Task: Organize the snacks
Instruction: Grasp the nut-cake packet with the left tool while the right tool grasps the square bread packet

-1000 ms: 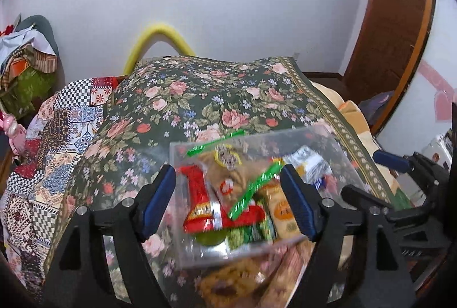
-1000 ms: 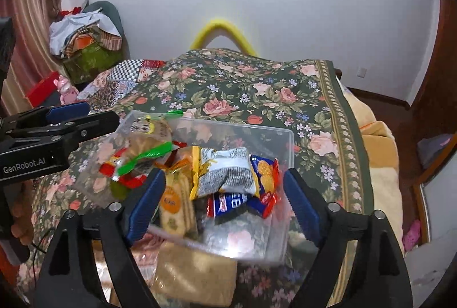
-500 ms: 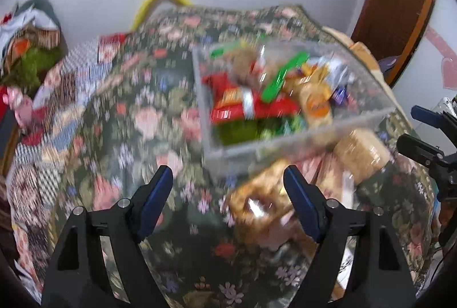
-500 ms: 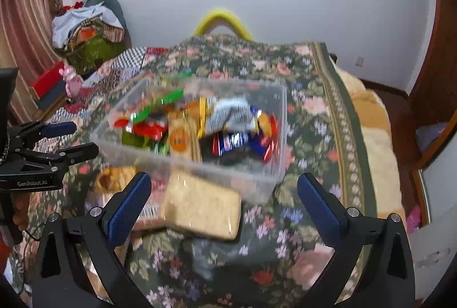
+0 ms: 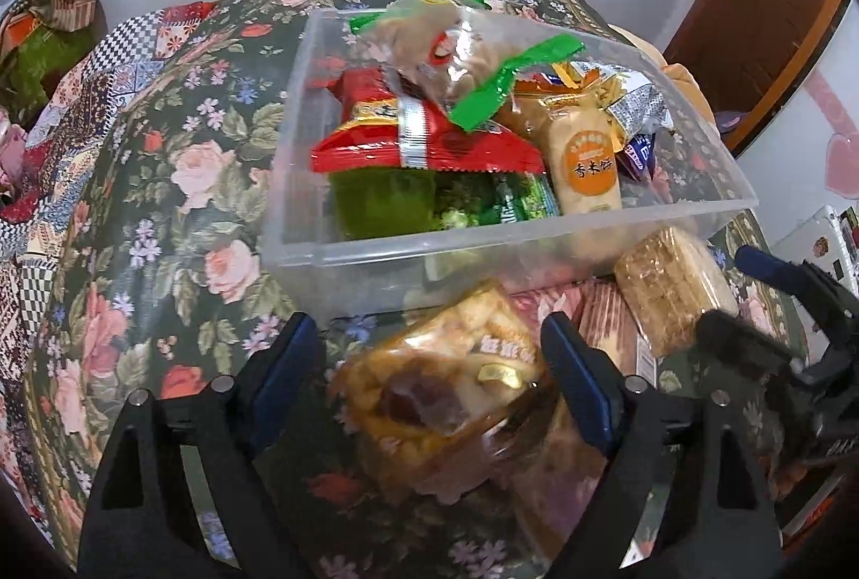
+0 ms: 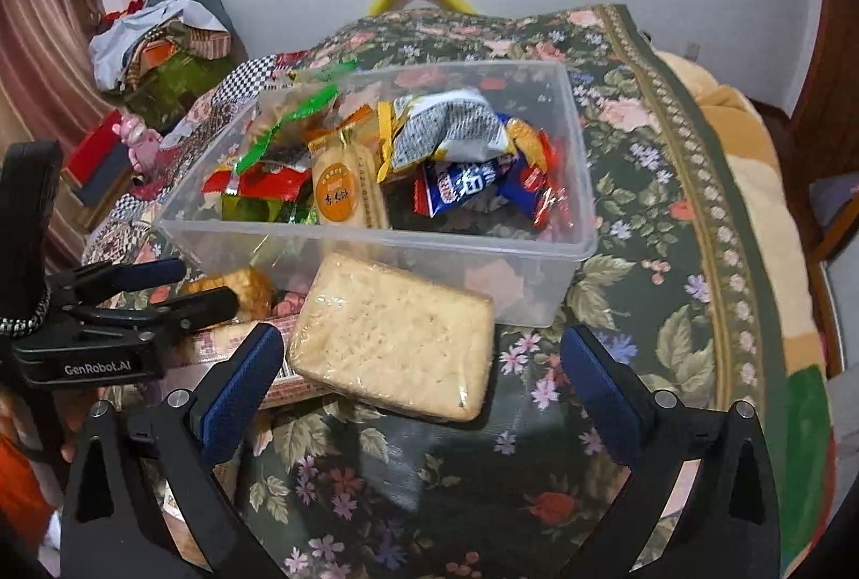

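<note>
Floral bedspread (image 6: 644, 214) — clothes pile (image 6: 161, 37) by wall.

L wrist cam: low, close, facing 12 o'clock over clear bin (image 5: 483, 246). R wrist cam: higher, from 3 o'clock side. Both share bin (image 6: 376, 246), floral surface (image 5: 177, 182), far wall.

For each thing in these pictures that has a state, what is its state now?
Clear plastic box: no lid, holds snacks.
Pale cracker pack: sealed, flat outside the box.
Pastry pack: outside the box, between open fingers.
Left tool: open.
Right tool: open, empty.
</note>
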Demonstrator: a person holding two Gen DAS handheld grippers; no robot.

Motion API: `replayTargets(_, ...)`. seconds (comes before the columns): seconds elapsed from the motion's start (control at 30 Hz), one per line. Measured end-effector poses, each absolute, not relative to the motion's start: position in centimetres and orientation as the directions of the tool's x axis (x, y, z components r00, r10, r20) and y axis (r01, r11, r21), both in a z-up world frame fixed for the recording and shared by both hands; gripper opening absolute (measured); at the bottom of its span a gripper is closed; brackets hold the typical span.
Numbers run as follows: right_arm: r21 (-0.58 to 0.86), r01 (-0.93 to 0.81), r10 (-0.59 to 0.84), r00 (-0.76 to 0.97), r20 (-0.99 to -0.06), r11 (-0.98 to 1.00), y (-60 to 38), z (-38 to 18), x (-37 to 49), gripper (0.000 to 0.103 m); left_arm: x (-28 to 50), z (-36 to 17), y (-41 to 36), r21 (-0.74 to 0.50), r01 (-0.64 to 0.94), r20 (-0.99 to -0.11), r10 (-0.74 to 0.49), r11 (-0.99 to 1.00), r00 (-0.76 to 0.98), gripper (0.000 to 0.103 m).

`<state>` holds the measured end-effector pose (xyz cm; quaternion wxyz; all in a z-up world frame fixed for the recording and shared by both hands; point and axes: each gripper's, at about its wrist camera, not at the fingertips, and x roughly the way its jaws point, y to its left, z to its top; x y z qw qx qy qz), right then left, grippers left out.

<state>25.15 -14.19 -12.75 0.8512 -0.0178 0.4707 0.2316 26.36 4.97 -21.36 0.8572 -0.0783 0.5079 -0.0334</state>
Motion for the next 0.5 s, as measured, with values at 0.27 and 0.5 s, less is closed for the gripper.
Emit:
replayTargets(0.27, 0.170, -0.426, 0.368, 0.441, -0.819, 0.889, -13.1, -13.9, 24.8, 0.101, 25.9, -24.1, 4.6, -0.162, -0.026, -0.888, -0.134, 0.986, 0.440, 0.090)
replayTargets(0.5, 0.186, -0.447, 0.394, 0.435, -0.810, 0.875, -13.4, -13.6, 24.6, 0.083, 24.9, -23.9, 6.0, -0.172, -0.036, -0.877, -0.136, 0.985, 0.460, 0.080)
